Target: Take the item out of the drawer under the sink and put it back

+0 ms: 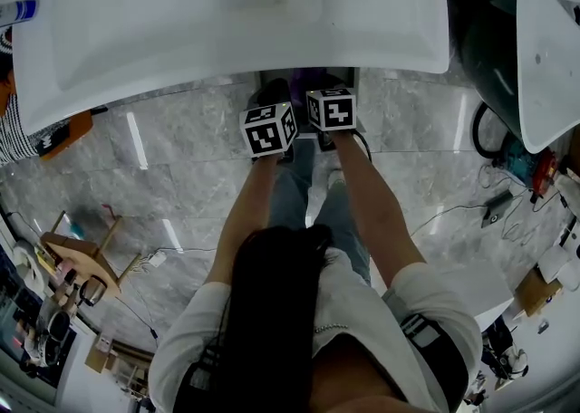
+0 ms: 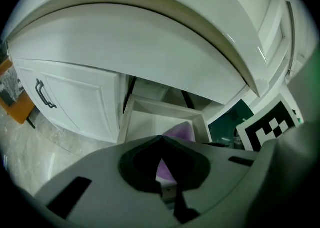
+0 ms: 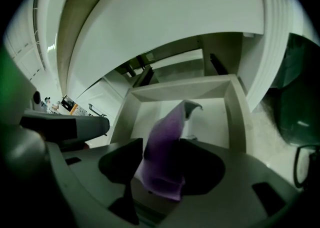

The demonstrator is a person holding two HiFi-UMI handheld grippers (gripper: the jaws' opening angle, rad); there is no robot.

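A purple cloth [image 3: 167, 147] stands bunched up over the open white drawer [image 3: 235, 112] under the white sink [image 1: 227, 4]. My right gripper [image 3: 165, 154] is open, with the cloth between its jaws and leaning on the right one. In the left gripper view the same cloth [image 2: 177, 133] shows in the drawer [image 2: 165, 106], past the left gripper [image 2: 161, 139], whose jaws meet at the tips with nothing held. From the head view both grippers [image 1: 275, 94] [image 1: 328, 87] point down side by side at the drawer, where a strip of purple cloth [image 1: 313, 73] shows under the sink's edge.
A white cabinet door with a dark handle [image 2: 45, 94] is left of the drawer. A dark green bin [image 3: 300, 97] stands to the right. On the marble floor are a wooden stool [image 1: 77, 253] at left and cables [image 1: 489, 203] at right. A second white basin [image 1: 548, 49] is at far right.
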